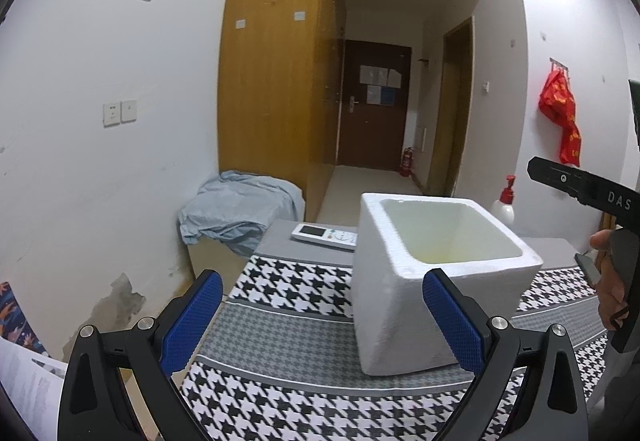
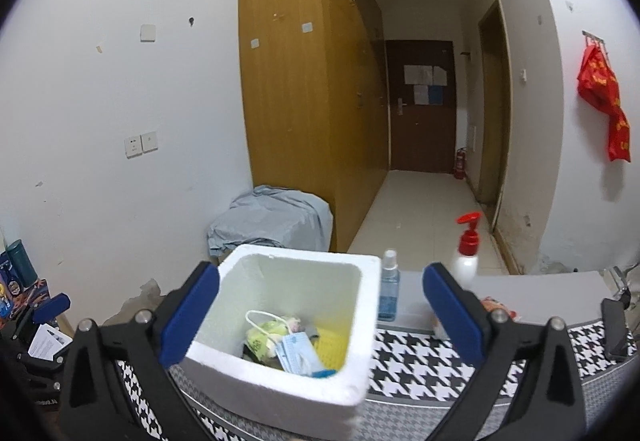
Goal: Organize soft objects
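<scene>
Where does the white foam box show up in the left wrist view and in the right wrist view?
Left wrist view: the white foam box stands right of centre on the houndstooth cloth, its contents hidden.
Right wrist view: the box sits low and centre, soft items visible inside.
Shared landmark: the red-capped pump bottle behind the box on the right.

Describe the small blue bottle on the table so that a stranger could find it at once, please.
Find the white foam box on the houndstooth tablecloth. Just to its right, on the grey strip, stands the small clear bottle of blue liquid. Unlike the white pump bottle with a red top farther right, it is slimmer and has a clear cap.
</scene>
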The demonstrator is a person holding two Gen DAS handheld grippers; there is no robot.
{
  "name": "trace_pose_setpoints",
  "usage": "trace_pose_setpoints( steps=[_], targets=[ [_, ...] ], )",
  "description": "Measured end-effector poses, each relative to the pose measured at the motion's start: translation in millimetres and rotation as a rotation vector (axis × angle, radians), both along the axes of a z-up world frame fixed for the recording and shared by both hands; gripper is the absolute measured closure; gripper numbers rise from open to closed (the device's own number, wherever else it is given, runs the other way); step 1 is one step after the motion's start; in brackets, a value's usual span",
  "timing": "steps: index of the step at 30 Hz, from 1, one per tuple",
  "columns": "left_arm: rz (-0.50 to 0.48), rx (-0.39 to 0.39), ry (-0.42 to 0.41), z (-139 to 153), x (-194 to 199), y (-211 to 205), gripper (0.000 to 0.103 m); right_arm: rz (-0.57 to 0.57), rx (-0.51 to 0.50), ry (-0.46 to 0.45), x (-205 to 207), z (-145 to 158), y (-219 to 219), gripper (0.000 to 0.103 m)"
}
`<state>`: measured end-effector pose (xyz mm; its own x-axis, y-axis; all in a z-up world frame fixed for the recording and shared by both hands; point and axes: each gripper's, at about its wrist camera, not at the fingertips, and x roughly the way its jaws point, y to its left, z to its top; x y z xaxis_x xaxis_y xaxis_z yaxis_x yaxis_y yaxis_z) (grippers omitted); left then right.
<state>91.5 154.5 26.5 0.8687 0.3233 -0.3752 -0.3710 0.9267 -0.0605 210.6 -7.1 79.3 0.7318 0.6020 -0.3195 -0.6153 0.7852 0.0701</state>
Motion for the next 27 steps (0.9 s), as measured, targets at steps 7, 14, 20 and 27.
trace_pose_setpoints(
  steps=[7,14,20,27],
  targets=[
    [-0.057,0.017,-0.007,8,10,-24,0.003,-0.035,0.013,-0.033,-14,5,-28,0.0],
    [-0.117,0.038,-0.019,16,16,-52,0.003,-0.097,0.02,-0.068,-26,10,-60,0.0],
    [-0.162,0.044,-0.029,23,20,-74,0.003,-0.137,0.029,-0.076,-36,9,-86,0.0],
    [-0.223,0.05,-0.048,31,18,-98,0.003,-0.187,0.031,-0.113,-56,9,-117,0.0]
  ],
)
